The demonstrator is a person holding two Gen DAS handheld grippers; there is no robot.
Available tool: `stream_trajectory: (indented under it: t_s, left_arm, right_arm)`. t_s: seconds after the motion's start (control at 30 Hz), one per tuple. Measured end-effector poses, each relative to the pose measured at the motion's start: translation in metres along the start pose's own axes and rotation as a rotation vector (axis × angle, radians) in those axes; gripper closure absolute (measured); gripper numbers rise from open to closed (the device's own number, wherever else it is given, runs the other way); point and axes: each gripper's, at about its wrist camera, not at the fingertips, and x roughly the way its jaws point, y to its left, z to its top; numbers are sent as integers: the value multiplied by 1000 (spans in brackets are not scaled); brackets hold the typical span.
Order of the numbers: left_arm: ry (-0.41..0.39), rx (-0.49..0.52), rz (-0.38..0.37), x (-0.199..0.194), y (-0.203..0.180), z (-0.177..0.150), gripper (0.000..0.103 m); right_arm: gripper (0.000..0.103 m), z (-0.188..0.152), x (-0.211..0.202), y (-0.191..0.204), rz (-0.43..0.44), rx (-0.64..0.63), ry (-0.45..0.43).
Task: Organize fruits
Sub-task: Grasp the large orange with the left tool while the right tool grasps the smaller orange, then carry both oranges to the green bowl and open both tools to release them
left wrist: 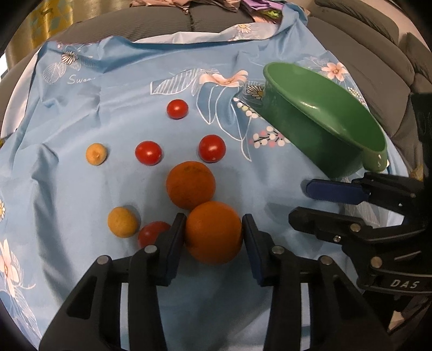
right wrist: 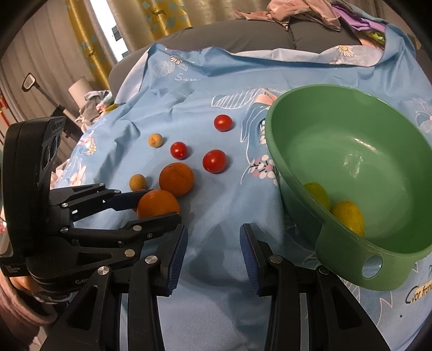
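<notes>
My left gripper (left wrist: pixel 213 237) has its two pads against the sides of an orange (left wrist: pixel 213 232) that rests on the blue floral cloth (left wrist: pixel 81 189); the same orange shows in the right wrist view (right wrist: pixel 158 203). A second orange (left wrist: pixel 190 185) touches it from behind. Several red tomatoes, such as one at the back (left wrist: pixel 176 108), and two small yellow-brown fruits (left wrist: pixel 122 222) (left wrist: pixel 95 154) lie around. My right gripper (right wrist: pixel 213 243) is open and empty over bare cloth, left of the green bowl (right wrist: pixel 272 140), which holds two yellow lemons (right wrist: pixel 348 217).
The cloth covers a grey sofa (left wrist: pixel 216 24) with clothes piled at its back. In the left wrist view the right gripper (left wrist: pixel 305 202) sits beside the bowl's handle (left wrist: pixel 375 162). A curtain and household clutter stand off to the left in the right wrist view (right wrist: pixel 89 35).
</notes>
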Motion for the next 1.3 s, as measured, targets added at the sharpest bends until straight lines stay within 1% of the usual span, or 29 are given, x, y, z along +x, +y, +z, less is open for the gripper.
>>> stream_trajectory:
  t_s: [0.23,0.47,0.7,0.8,0.9,0.97,1.1,1.3]
  left_arm:
    - [-72,-65,-16,-35,13,-1,61]
    - [-99,-144,11,-55,35,-12,61]
    - [-111,-180,23,-62,50,-20,61]
    - [-117,-187,24,-65,55,-24,61]
    - [-121,-199,20,-66,61,-27,61]
    - [-122,-203,19,-66,64,-28,61]
    - [-125,-212,11,-67,68,-31,61]
    - [-126,-214,2,-68,69,-33,61]
  right_arm:
    - [63,0,0,1,2,8,0]
    - [63,5,5,10,16,-9,3]
    - [63,20,20,25,42,-34,12]
    - [63,27,26,30,39,-45,11]
    - [62,34,32,31,49,-33,15]
    - [56,37,36,32,55,-30,22]
    - [56,43,47,36,65,-32,36]
    - [56,52,69,42,37,-50,74]
